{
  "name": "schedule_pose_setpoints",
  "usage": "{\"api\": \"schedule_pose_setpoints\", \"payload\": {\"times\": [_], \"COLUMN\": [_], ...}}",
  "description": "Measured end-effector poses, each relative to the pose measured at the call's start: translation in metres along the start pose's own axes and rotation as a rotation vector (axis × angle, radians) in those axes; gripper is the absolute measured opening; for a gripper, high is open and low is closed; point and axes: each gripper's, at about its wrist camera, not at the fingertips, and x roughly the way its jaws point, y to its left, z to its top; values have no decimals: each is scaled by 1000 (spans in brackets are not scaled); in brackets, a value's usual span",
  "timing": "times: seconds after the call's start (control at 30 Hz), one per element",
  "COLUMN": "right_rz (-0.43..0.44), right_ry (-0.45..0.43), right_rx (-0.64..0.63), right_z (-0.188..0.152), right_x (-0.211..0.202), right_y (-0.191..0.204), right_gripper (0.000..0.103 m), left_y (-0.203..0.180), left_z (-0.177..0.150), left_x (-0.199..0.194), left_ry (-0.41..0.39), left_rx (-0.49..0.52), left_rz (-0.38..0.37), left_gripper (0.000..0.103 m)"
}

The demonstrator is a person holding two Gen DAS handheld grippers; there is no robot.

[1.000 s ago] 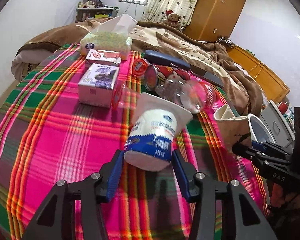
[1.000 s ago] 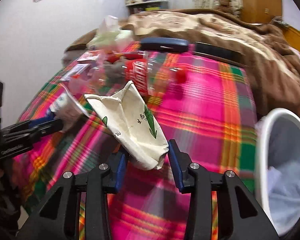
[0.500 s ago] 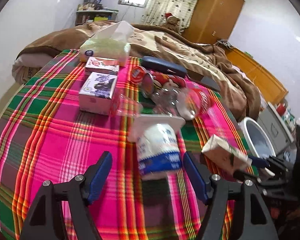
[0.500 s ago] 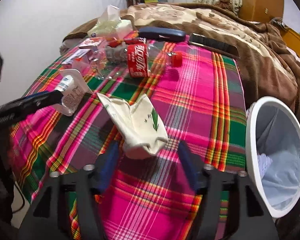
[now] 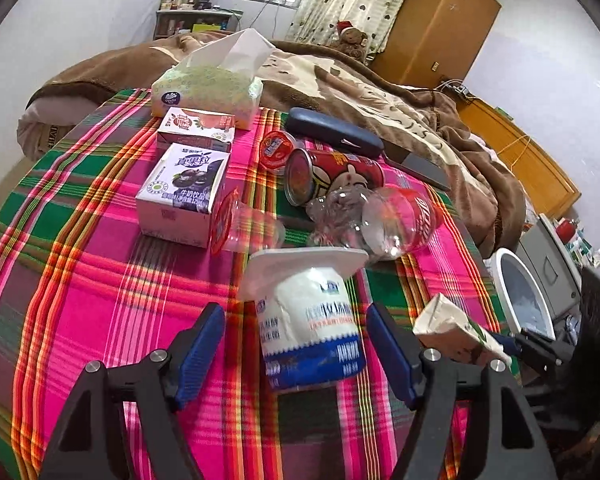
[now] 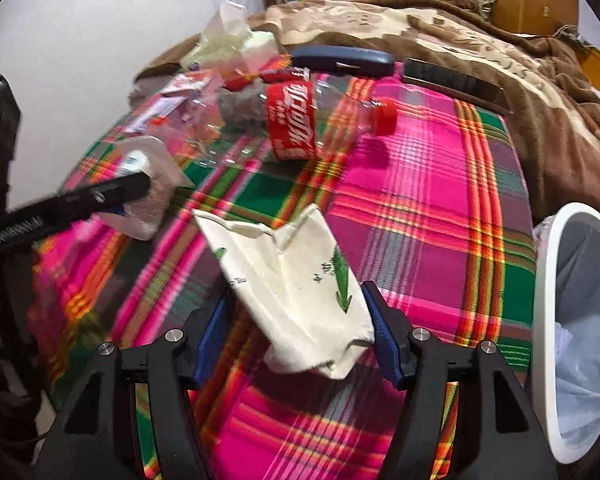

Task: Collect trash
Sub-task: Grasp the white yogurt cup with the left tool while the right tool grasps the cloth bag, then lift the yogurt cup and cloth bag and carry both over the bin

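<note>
From the left wrist, the left hand-held gripper [image 5: 294, 354] stands open around the yogurt cup [image 5: 310, 326], pads clear of it, its long axis running away along the fingers on the plaid tabletop [image 5: 80, 300].

From the right wrist, the right hand-held gripper [image 6: 294, 338] straddles the crumpled carton [image 6: 296, 284], unclamped; the white bin [image 6: 580, 280], holding paper scraps, waits just right.

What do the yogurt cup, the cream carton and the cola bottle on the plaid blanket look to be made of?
Yogurt cup: thin white plastic, glossy printed label, likely. Cream carton: coated paperboard, matte; creased and crumpled at its open end. Cola bottle: clear thin plastic, dented, with a red film label and red cap.
</note>
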Motion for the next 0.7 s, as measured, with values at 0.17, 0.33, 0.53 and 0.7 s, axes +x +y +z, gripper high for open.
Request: {"api": "schedule_pose_setpoints", "payload": {"times": [0.17,0.33,0.53,0.7], "right_rz": [31,27,21,26], "right_ry": [-24,-30,-63,-93], "right_rx": [16,20,35,69], "right_z": [-1,-3,-7,-9], "right_x": [-4,-3,-9,-17], "right_y": [0,0,1,-4], "right_gripper": [60,46,40,39], "left_y": [5,5,0,-7], "left_z": [2,-1,-4,-9], "left_x": [8,8,5,-1], "left_ry": [12,6,4,-6], "left_rx": [-34,-34,-12,-1], "left_rz": [14,3,6,4], "left_gripper": [63,50,47,47]}}
